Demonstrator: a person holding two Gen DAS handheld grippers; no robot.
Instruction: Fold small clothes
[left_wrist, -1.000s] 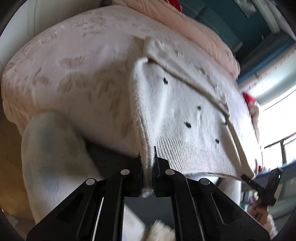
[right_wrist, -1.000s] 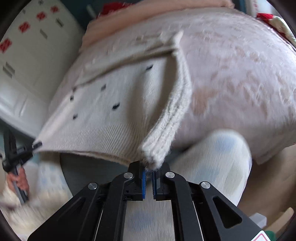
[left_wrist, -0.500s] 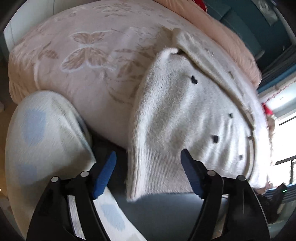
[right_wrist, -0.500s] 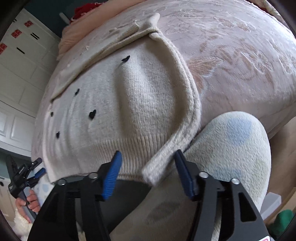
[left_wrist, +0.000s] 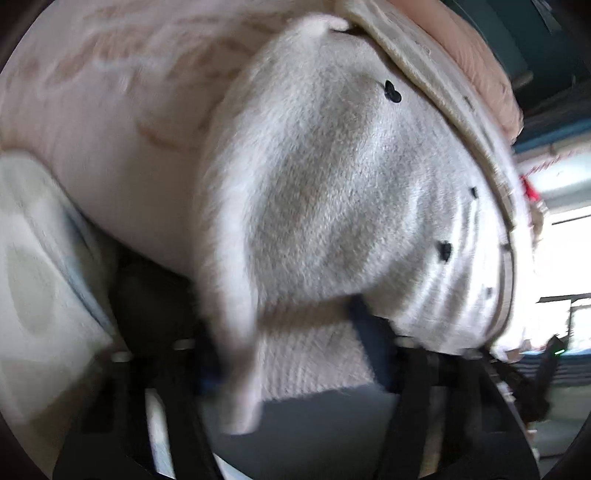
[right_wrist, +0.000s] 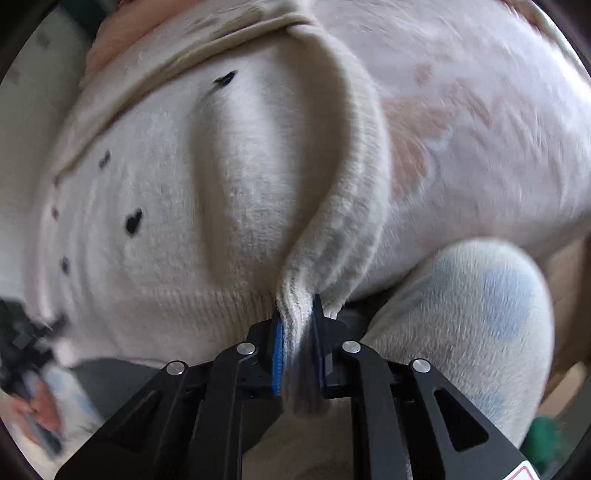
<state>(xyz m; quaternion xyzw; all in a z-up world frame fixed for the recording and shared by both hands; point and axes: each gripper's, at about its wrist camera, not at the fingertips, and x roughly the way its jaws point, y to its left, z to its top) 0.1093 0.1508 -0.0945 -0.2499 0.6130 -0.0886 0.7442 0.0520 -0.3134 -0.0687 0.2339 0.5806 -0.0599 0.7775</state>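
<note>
A small cream knit sweater with black heart dots lies on a pink flowered bed cover. In the left wrist view my left gripper stands open, its jaws on either side of the ribbed hem; the view is blurred. In the right wrist view the sweater fills the left half, and my right gripper is shut on the sweater's right hem edge, which bunches between the blue pads.
A knee in white fleece with pale blue spots sits just right of the right gripper and at the left in the left wrist view. The other hand-held gripper shows at the far left.
Both grippers let go of the hem and opened half a second ago. Since then the right gripper has closed on the right hem edge; the left has moved forward over the hem, still open.
</note>
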